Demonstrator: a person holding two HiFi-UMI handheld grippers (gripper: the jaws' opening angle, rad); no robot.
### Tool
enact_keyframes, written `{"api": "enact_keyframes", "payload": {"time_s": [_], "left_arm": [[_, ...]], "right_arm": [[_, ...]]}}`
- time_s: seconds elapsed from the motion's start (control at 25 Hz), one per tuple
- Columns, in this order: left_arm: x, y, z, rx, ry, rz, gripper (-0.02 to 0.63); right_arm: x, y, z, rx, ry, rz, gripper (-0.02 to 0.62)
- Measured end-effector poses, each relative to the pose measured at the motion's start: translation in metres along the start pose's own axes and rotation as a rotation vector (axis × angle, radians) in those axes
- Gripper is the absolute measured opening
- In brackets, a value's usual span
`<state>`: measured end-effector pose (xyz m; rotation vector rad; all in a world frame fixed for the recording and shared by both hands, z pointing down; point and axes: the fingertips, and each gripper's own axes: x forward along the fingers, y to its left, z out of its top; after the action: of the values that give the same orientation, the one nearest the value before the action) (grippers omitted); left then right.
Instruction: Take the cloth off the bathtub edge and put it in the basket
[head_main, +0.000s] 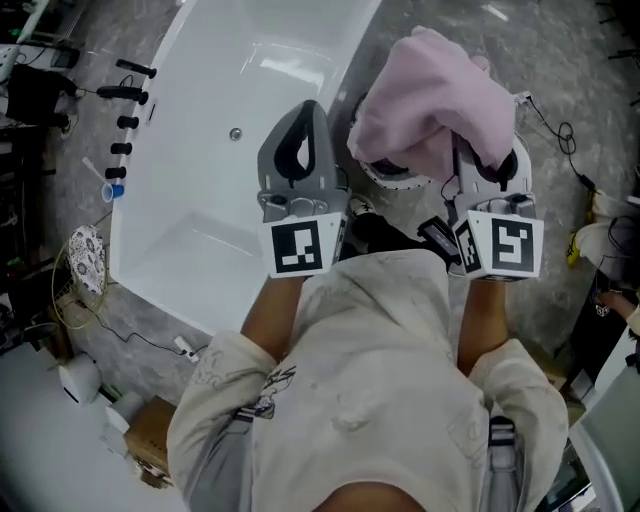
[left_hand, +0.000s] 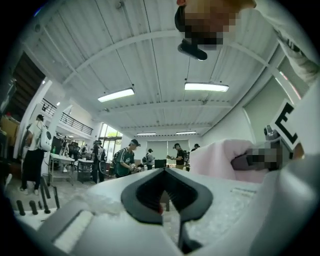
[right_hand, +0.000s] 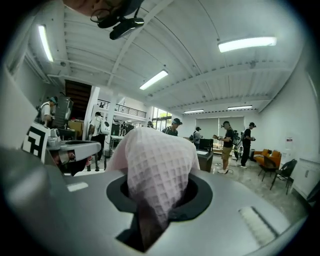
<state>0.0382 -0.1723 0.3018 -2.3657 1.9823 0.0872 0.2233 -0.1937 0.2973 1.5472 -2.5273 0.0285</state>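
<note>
The right gripper's (right_hand: 159, 200) jaws are clamped on the pink cloth (head_main: 435, 95), which bunches up over them. The left gripper's (head_main: 307, 120) jaws are together, with nothing between them. It is over the white bathtub (head_main: 220, 100), and the cloth hangs just beside the tub's edge.

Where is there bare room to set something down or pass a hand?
Bare: inside the bathtub, from its drain to the near wall; the grey floor beyond the pink cloth. Crowded: black fittings line the tub's left side, cables trail at right, and the basket rim sits mostly covered under the cloth.
</note>
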Motion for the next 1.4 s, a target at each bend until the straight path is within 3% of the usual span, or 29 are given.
{"api": "enact_keyframes", "payload": {"time_s": [0.32,0.84,1.08,1.4], "left_arm": [[0.039,-0.058,-0.009,-0.025,0.001,-0.13,0.002],[0.064,-0.054,-0.061,-0.035,0.084,-0.124,0.001],[0.068,-0.054,-0.094,-0.027,0.124,-0.142,0.002],[0.067,-0.067,-0.149,-0.023,0.208,-0.18,0.002]], "right_arm": [[-0.013,-0.053,-0.027,0.051,0.051,-0.095,0.104],[0.04,-0.06,-0.119,0.116,0.227,-0.072,0.104],[0.068,-0.055,-0.198,0.174,0.344,-0.069,0.104],[0.101,-0.048,-0.362,0.304,0.589,-0.082,0.104]]}}
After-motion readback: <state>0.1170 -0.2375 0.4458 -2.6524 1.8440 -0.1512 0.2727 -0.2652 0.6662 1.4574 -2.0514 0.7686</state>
